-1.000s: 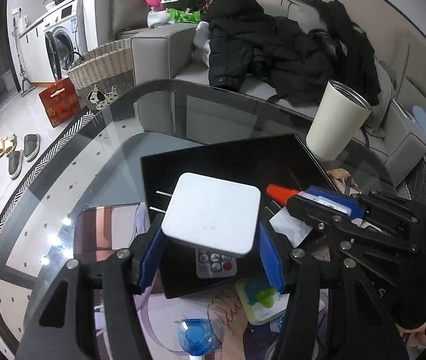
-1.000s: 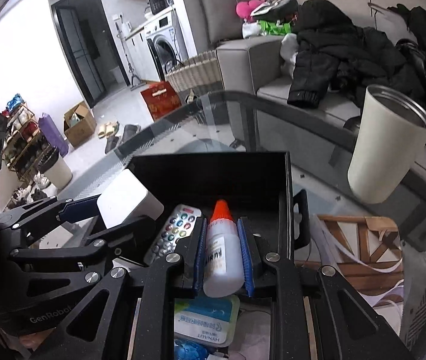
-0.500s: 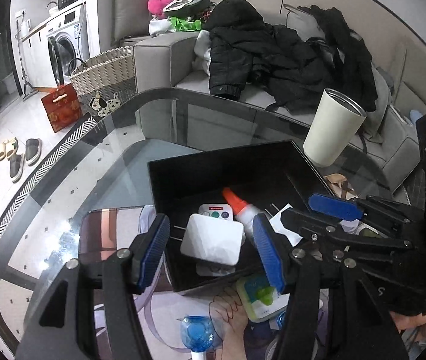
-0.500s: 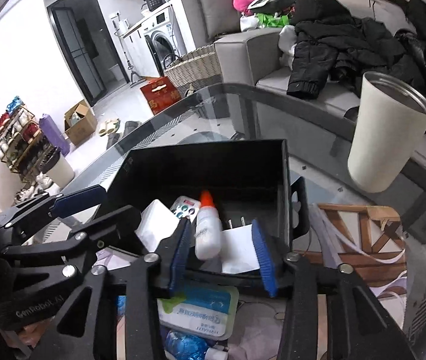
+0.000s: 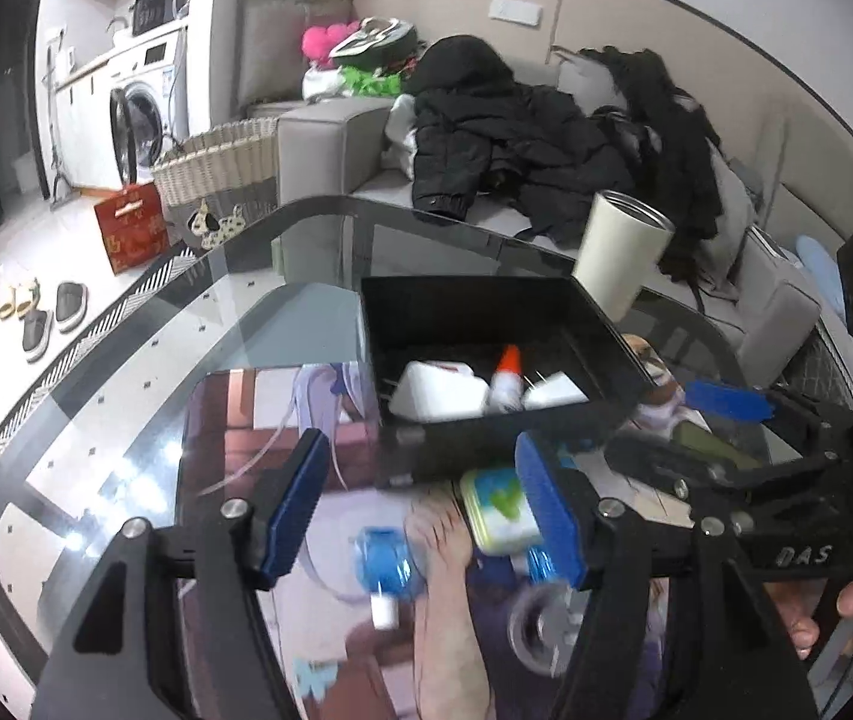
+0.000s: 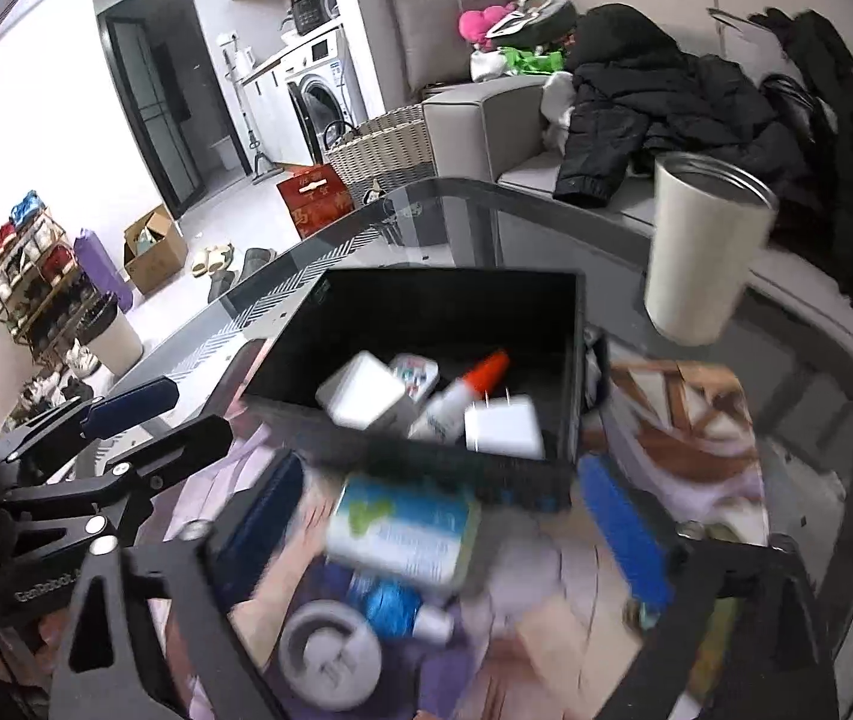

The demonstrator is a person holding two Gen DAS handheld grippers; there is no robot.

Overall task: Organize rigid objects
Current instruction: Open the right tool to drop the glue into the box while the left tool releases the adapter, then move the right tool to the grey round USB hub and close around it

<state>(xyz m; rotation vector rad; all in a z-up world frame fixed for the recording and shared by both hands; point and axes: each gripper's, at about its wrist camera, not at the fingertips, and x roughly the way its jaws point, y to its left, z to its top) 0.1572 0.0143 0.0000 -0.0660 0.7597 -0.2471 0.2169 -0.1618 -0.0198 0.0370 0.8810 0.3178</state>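
A black box [image 5: 618, 354] [image 6: 570, 360] on the glass table holds a white square device [image 5: 435, 393] [image 6: 363, 390], a white bottle with an orange tip [image 5: 504, 384] [image 6: 468, 387], a white plug adapter [image 5: 555, 393] [image 6: 504, 426] and a small remote [image 6: 417, 372]. My left gripper [image 5: 420, 507] is open and empty, in front of the box. My right gripper [image 6: 444, 525] is open and empty, above a white and green packet [image 6: 402, 525] [image 5: 501, 510] in front of the box.
A cream tumbler [image 5: 621, 255] [image 6: 702, 249] stands behind the box to the right. A small blue bottle [image 5: 387, 564] [image 6: 396, 606] and a grey tape roll [image 6: 330, 654] lie near the front edge on a printed mat [image 5: 258, 420]. A sofa [image 5: 330, 144] with coats is behind.
Both grippers have pulled back from the box toward the table's front edge, open and empty. The white device and the bottle stay in the box.
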